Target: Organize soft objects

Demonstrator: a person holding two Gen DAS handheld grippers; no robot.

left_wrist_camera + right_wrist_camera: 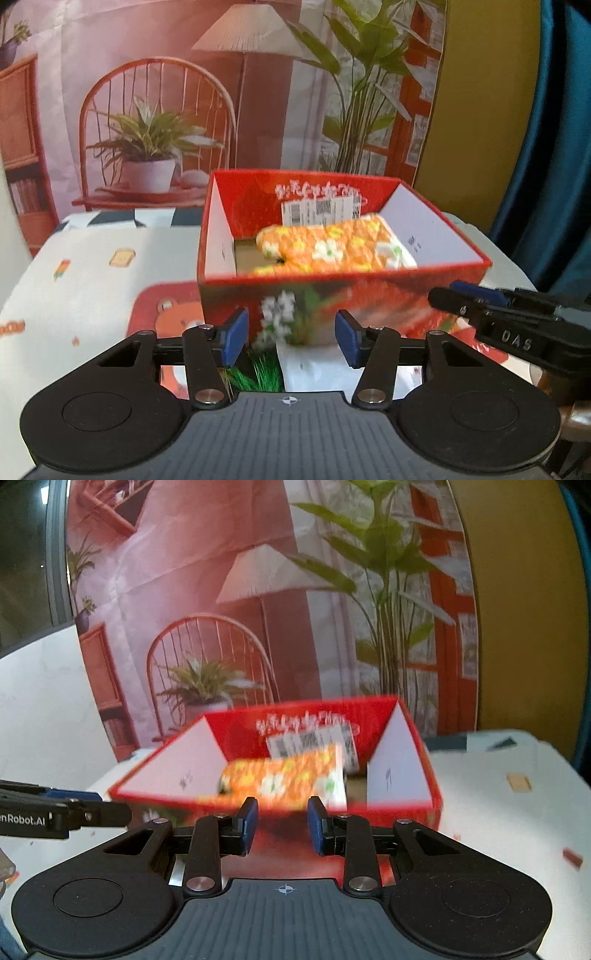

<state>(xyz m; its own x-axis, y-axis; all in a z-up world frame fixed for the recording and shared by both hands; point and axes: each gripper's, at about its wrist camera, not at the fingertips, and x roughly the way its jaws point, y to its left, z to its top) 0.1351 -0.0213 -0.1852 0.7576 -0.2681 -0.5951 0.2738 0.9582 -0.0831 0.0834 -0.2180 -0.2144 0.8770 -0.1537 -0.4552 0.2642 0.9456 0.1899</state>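
- One folded orange flower-print cloth (332, 249) lies inside the open red cardboard box (343, 275) on the desk (74, 295).
- It looks light, limp and squashy; I'd pinch a folded edge.
- Left jaws (291, 338) and right jaws (282, 825) stand apart, empty.

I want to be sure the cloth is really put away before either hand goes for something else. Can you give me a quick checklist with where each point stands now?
1. Orange flowered cloth inside the red box: ok, it lies folded within the walls.
2. Left hand-held gripper free of any load: ok, jaws open with nothing between them.
3. Right hand-held gripper free of any load: ok, jaws apart, nothing gripped.
4. Box upright on the patterned tablecloth: ok.
5. Cloth fully below the rim: cannot tell, the pictures are blurred.
6. Other soft items left to sort: cannot tell, none shows in either view.
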